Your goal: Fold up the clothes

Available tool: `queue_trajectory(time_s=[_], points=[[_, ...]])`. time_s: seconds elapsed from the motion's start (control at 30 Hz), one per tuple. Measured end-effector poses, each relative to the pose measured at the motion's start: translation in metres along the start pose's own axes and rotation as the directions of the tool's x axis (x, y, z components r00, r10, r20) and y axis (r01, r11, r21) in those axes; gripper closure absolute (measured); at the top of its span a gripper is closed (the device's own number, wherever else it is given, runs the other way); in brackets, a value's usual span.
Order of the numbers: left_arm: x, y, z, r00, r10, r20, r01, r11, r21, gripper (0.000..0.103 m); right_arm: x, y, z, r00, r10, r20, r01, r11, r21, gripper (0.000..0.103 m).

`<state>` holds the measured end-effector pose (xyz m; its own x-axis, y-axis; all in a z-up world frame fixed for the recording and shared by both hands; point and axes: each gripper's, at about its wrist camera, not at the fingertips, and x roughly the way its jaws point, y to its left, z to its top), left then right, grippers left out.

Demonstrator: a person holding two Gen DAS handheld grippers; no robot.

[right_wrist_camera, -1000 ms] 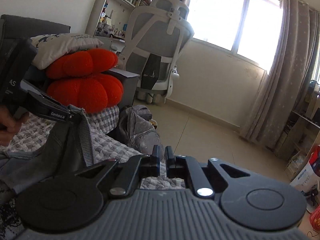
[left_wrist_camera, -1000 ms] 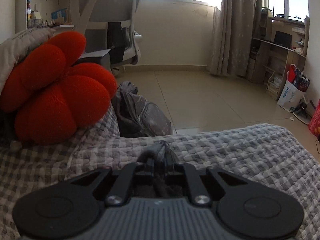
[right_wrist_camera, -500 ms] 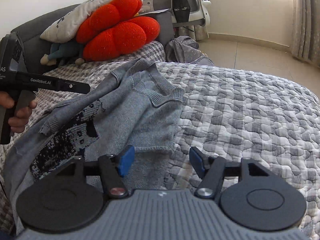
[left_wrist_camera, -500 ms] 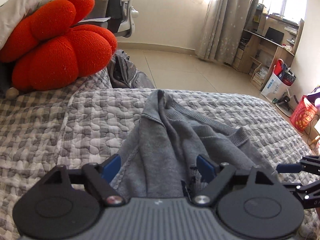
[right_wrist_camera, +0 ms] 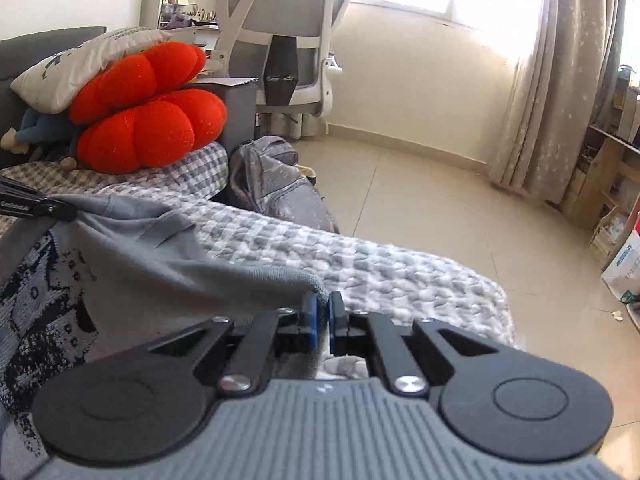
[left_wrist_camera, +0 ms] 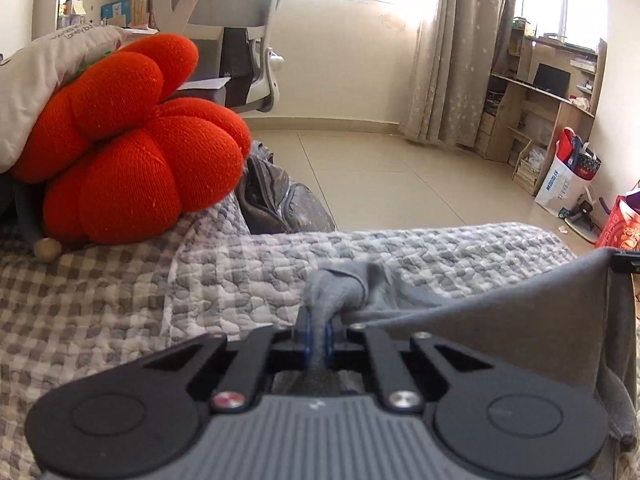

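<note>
Grey sweater (right_wrist_camera: 168,264) lifted above the quilted bed (right_wrist_camera: 400,276), stretched roughly left to right between both tools, long axis across the bed. Left gripper (left_wrist_camera: 318,334) clenched on a bunched corner of knit. Right gripper (right_wrist_camera: 323,320) nearly closed, apparently pinching the hem edge, though contact is hard to see. Red cushion (left_wrist_camera: 128,140) behind, on the bed.

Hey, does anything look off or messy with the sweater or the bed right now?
Nothing looks damaged or spilled. The grey sweater hangs stretched between the left gripper and right gripper, bunched where the left one pinches it. A grey backpack slumps on the floor against the bed.
</note>
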<state>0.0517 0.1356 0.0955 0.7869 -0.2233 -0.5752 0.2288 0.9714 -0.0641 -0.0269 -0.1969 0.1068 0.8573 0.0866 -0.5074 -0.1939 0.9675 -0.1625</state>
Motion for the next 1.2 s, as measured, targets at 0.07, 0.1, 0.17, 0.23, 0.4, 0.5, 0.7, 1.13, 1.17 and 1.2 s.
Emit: queue_trajectory(time_s=[0.07, 0.1, 0.17, 0.23, 0.4, 0.5, 0.7, 1.13, 1.17, 1.2], points=[[-0.01, 0.01, 0.019, 0.999, -0.002, 0.034, 0.003, 1.0, -0.006, 0.097, -0.002, -0.019, 0.015, 0.997, -0.072, 0.023, 0.073, 0.997, -0.026, 0.098], [-0.011, 0.012, 0.023, 0.999, -0.002, 0.04, 0.002, 1.0, 0.001, 0.097, -0.002, -0.027, 0.023, 0.994, -0.104, 0.033, 0.105, 0.994, -0.034, 0.098], [-0.011, 0.014, 0.03, 0.999, 0.004, 0.046, -0.005, 1.0, 0.02, 0.097, 0.0, -0.04, 0.034, 0.988, -0.148, 0.05, 0.151, 0.987, -0.055, 0.098], [0.004, 0.005, 0.023, 0.999, 0.045, -0.002, -0.045, 0.996, 0.077, 0.097, 0.007, -0.047, 0.042, 0.98, -0.189, 0.06, 0.193, 0.977, -0.087, 0.098], [0.026, 0.01, 0.018, 0.997, 0.081, -0.001, -0.081, 0.996, 0.038, 0.097, 0.046, -0.038, 0.035, 0.949, -0.312, 0.052, 0.315, 0.916, -0.25, 0.098], [0.027, 0.015, 0.035, 0.991, 0.124, 0.043, -0.126, 0.991, 0.034, 0.097, 0.052, -0.036, 0.039, 0.939, -0.333, 0.083, 0.343, 0.896, -0.281, 0.098], [0.047, 0.019, 0.062, 0.974, 0.218, 0.067, -0.225, 0.969, 0.103, 0.097, 0.083, -0.026, 0.059, 0.911, -0.397, 0.115, 0.412, 0.848, -0.335, 0.098], [0.124, 0.027, 0.011, 0.931, 0.364, -0.036, -0.344, 0.904, 0.253, 0.072, 0.17, -0.008, 0.007, 0.93, -0.365, -0.045, 0.336, 0.893, -0.299, 0.094], [0.12, 0.033, 0.014, 0.929, 0.369, -0.033, -0.352, 0.907, 0.231, 0.068, 0.169, -0.01, 0.005, 0.932, -0.36, -0.049, 0.333, 0.9, -0.282, 0.087], [0.115, 0.038, 0.017, 0.925, 0.378, -0.033, -0.364, 0.908, 0.207, 0.062, 0.168, -0.013, 0.003, 0.933, -0.355, -0.054, 0.329, 0.906, -0.265, 0.083]])
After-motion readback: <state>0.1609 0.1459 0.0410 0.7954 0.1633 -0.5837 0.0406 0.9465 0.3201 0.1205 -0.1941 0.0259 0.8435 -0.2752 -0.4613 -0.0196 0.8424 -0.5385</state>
